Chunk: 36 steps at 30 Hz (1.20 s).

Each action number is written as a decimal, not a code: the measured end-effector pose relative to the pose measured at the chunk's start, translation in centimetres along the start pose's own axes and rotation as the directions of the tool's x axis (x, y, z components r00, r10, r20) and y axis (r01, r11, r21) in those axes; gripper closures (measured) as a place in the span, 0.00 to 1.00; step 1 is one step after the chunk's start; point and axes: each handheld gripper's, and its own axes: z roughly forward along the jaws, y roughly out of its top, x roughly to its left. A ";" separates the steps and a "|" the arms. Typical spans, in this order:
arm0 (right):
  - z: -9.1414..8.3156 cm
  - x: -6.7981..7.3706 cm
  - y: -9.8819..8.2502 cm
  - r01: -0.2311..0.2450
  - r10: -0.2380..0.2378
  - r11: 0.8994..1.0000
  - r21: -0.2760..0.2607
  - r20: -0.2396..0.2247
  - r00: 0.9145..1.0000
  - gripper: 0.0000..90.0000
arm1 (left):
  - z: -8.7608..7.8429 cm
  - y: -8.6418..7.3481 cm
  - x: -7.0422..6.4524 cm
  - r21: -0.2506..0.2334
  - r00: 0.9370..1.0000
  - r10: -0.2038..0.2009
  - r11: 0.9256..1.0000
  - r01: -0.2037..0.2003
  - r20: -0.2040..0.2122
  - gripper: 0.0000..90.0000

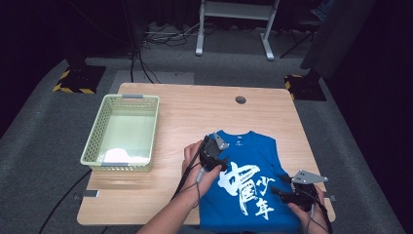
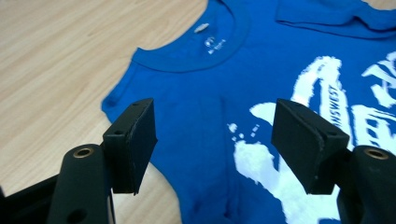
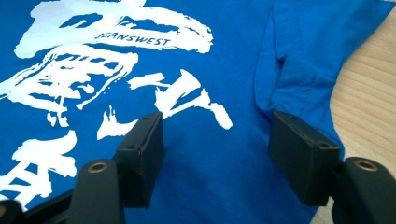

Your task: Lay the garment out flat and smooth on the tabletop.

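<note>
Two forearms come in from the bottom of the high view, each hand wrapped around a gripper. The left hand (image 1: 195, 163) holds the left gripper (image 1: 213, 152) farther forward, its grey plate tilted up — in its own view the two black jaws stand wide apart, nothing between them. The right hand (image 1: 311, 207) holds the right gripper (image 1: 292, 191) nearer the person, pointing leftward — its jaws likewise gape, empty.
</note>
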 end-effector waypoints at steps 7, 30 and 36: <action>0.0 0.0 0.0 0.000 0.000 1.000 0.000 0.001 1.000 0.40 | 1.0 1.0 0.7 -0.010 1.000 -0.016 1.000 0.016 -0.002 0.34; 0.0 0.0 0.0 -0.002 0.002 1.000 -0.001 0.003 1.000 0.41 | 6.7 1.6 1.0 0.065 0.997 -0.042 0.997 0.038 0.058 0.44; 0.0 0.0 0.0 -0.002 0.002 1.000 -0.001 0.003 1.000 0.41 | 7.6 1.4 0.2 0.114 0.998 -0.019 0.993 0.011 0.065 0.47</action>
